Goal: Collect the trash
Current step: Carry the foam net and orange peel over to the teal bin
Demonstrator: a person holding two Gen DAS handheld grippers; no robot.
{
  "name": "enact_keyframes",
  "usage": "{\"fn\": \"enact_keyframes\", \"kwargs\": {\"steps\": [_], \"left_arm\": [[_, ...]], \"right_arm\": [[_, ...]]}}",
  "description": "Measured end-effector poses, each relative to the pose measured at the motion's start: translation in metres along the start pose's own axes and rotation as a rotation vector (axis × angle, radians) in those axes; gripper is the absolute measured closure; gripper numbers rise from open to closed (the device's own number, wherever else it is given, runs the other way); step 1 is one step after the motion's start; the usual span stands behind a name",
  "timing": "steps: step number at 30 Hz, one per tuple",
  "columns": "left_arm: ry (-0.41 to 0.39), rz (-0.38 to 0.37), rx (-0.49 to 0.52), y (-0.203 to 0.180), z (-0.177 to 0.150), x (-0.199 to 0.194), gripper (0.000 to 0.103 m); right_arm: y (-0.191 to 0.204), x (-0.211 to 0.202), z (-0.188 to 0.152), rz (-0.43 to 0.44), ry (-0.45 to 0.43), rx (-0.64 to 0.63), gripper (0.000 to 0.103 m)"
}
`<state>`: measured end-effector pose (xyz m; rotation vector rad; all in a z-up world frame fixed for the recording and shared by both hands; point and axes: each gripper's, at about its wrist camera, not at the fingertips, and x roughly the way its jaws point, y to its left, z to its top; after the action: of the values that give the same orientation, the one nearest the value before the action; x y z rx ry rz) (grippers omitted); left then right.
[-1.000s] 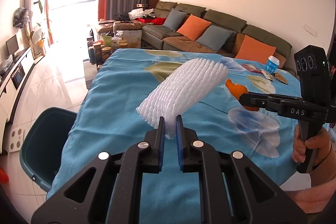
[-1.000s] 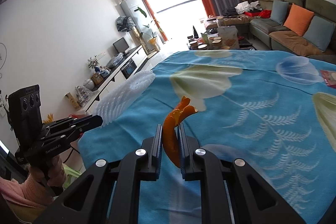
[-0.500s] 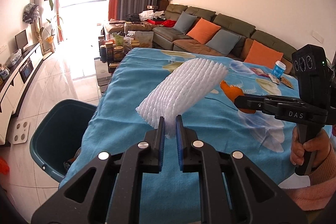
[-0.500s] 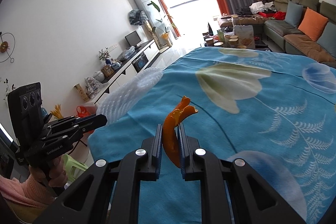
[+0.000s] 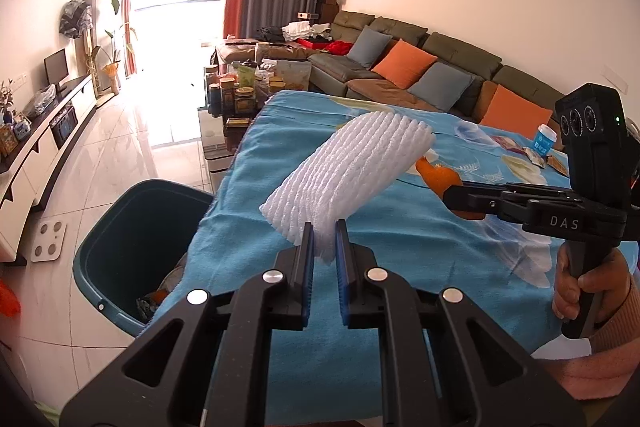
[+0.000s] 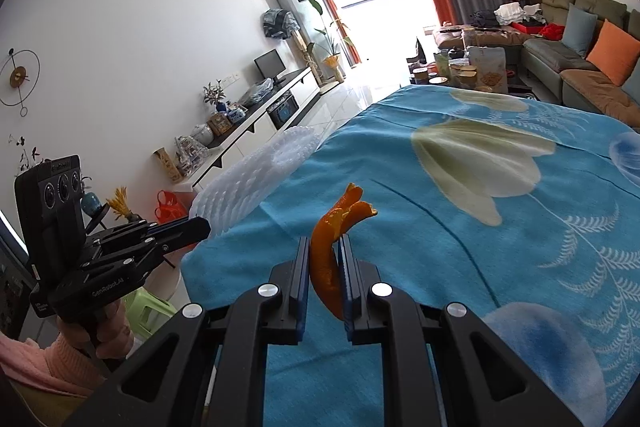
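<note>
Left gripper [image 5: 323, 241] pinches foam net [image 5: 352, 171].

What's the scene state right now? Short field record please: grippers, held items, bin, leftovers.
left gripper: shut on white foam net
right gripper: shut on orange peel
bin: teal, open, on the floor beside the table's corner, some trash already inside
surface: table under blue floral cloth
leftovers: blue-and-white cup and small wrappers at the far edge
</note>
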<state>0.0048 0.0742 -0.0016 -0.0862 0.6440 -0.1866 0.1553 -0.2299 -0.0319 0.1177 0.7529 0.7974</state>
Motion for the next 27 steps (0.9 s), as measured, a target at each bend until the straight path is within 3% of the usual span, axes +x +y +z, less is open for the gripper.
{"fn": "enact_keyframes", "kwargs": {"steps": [11,27], "left_arm": [[-0.009,0.042,-0.04,0.016,-0.003,-0.007,0.092],[-0.02,0.148,-0.123,0.069,-0.005,-0.018,0.092]], "right_arm": [[0.021,0.024,0.009,0.053,0.031,-0.036,0.09],[0.059,0.068,0.027,0.129,0.09,-0.103,0.09]]}}
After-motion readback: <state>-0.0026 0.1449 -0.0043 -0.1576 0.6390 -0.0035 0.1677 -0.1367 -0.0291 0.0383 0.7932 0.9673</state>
